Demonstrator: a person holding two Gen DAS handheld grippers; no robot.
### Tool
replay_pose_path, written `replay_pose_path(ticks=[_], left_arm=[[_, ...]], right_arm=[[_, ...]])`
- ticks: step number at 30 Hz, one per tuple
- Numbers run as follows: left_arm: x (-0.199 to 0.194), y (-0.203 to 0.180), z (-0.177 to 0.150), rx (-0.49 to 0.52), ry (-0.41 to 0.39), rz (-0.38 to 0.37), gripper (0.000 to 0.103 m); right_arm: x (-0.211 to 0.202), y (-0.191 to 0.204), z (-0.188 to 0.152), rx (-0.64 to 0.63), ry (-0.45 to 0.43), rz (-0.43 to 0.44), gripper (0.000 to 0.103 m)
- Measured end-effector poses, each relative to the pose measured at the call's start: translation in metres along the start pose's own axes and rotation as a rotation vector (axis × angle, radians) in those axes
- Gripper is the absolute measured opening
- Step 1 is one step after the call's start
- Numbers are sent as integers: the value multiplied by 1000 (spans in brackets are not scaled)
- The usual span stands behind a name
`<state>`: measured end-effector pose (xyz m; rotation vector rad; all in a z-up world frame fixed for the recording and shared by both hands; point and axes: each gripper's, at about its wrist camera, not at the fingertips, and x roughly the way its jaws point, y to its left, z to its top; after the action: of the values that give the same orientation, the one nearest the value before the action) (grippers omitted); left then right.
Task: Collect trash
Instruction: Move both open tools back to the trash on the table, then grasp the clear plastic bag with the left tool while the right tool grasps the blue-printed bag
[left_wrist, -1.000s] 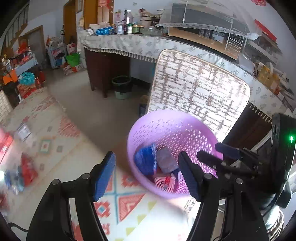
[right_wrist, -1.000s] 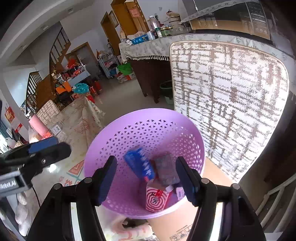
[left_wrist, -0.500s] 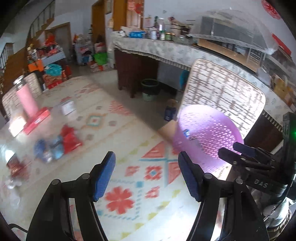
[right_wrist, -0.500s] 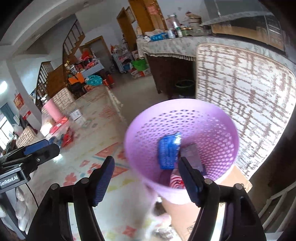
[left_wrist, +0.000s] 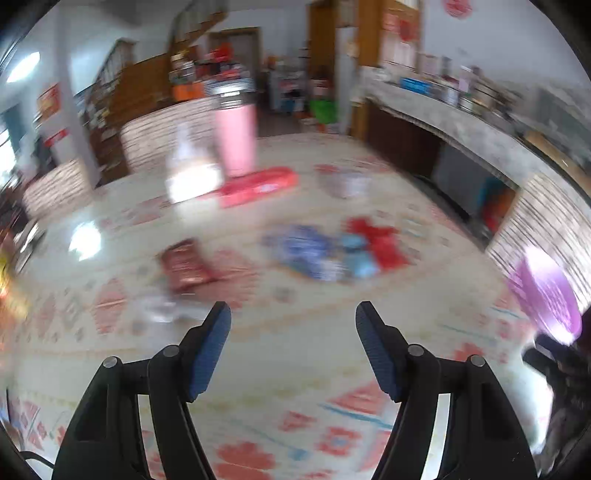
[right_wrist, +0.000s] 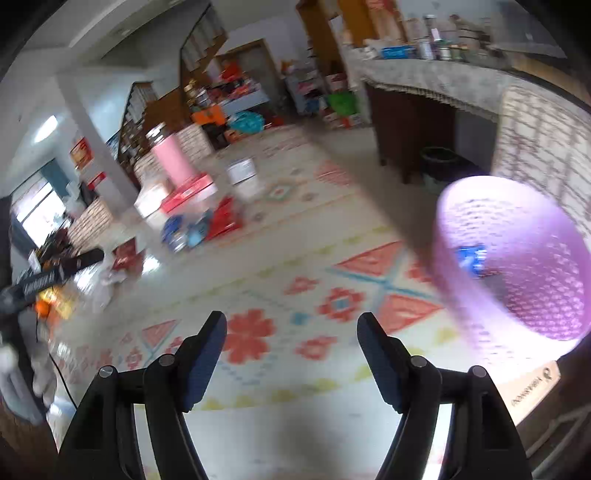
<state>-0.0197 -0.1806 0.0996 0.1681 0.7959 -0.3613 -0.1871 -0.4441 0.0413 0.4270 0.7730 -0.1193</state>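
Trash pile (left_wrist: 332, 251) lying on tabletop (left_wrist: 295, 369); both fingers empty, standing apart; I'm heading there from basket (right_wrist: 517, 258), next needing grab.

left gripper (left_wrist: 293, 345): black frame | fingers (left_wrist: 207, 354): blue pads | silver screws

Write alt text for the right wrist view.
Open, empty right gripper above a patterned tablecloth. A purple basket holding a blue wrapper stands at right; more wrappers lie far left. Image motion-blurred.
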Motion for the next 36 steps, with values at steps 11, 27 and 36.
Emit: replay_pose_path(ticks=[11, 27, 36], left_arm=[[51, 118, 22, -154, 51, 143, 82], [88, 133, -15, -174, 109, 67, 29], [57, 147, -19, -239, 37, -19, 29]], right_arm=[[40, 35, -11, -50, 92, 47, 78], [56, 61, 3, -112, 125, 18, 78], [81, 117, 37, -197, 81, 42, 78]])
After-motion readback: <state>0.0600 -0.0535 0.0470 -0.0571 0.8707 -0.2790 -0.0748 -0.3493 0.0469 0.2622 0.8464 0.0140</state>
